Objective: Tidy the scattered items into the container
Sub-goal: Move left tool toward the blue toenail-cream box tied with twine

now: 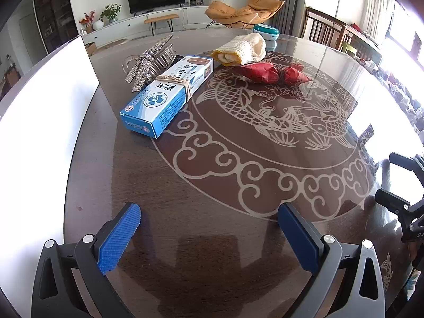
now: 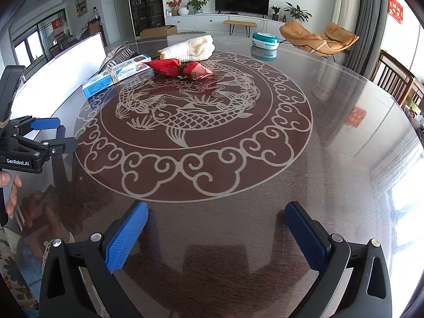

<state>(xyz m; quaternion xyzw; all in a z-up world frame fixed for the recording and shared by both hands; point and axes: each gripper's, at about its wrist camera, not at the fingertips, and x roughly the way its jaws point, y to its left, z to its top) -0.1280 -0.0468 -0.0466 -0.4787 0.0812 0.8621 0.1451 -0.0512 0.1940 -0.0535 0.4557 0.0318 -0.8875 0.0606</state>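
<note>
Glass-topped round table with a fish pattern fills both views, living room behind it. Toward the upper left of each frame lie the scattered things — blue box, red packet, towel and sparkly clip — beside the white container. Left gripper and right gripper both gape wide, empty, low in frame.

Before both my tongs the near table lies bare and wide. At far left the box, the clip, the cloth and the red packet crowd together, hard by the white container wall. The teal tub stands alone, far right, with open table around it.
</note>
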